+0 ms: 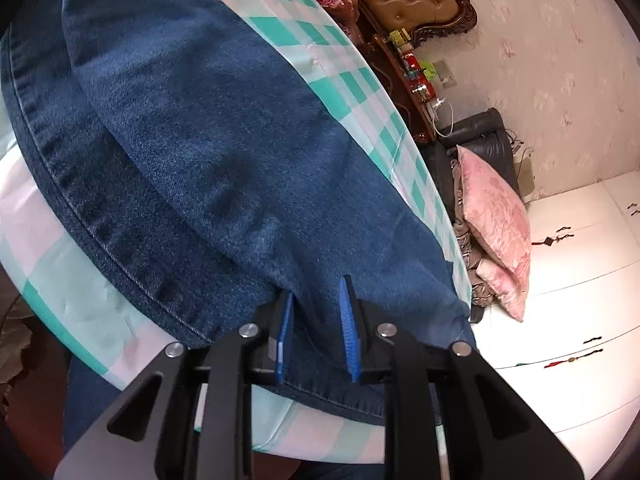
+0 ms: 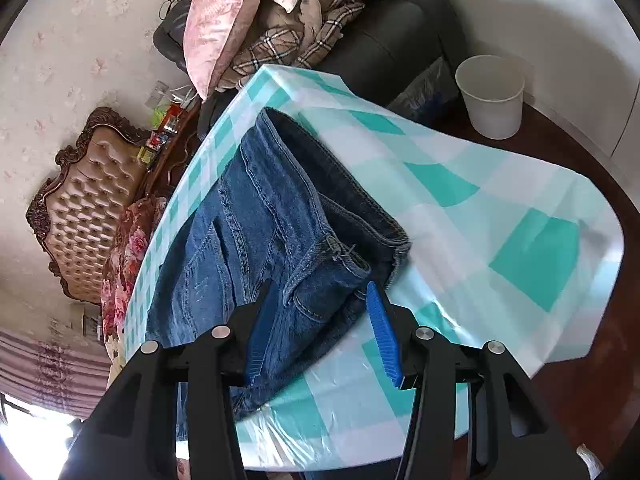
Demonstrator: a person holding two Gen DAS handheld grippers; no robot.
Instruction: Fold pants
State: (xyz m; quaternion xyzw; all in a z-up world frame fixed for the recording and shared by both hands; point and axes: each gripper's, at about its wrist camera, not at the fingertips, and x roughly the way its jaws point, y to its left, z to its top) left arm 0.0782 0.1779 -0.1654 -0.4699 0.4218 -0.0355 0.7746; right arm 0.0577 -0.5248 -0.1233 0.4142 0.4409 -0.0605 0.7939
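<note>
We see a table with a green and white checked cloth (image 2: 460, 208) in a room with flowery wallpaper. Our left gripper (image 1: 318, 322) is low over the near edge of the pants (image 1: 192, 128). Its blue pads (image 1: 349, 320) stand a little apart, and the hem of the pants lies in the gap between them. We cannot see the pads pressing on the cloth, so the pants look let go there. Our right gripper (image 2: 320, 328) has its jaws spread much wider. The waistband end of the pants (image 2: 280, 220) sits between its pads (image 2: 382, 332) too, but the pads do not touch it. The pants are blue jeans, and they lie flat on the table, folded over on themselves, with one dark layer on top of another. Past the table, in the right view, a white bin (image 2: 492, 96) stands on the dark floor beside a black sofa (image 2: 392, 28). A pink pillow (image 2: 216, 20) and a brown checked blanket (image 2: 304, 28) are piled on the sofa. A padded headboard (image 2: 92, 200) with a carved dark frame stands by the wall.
</note>
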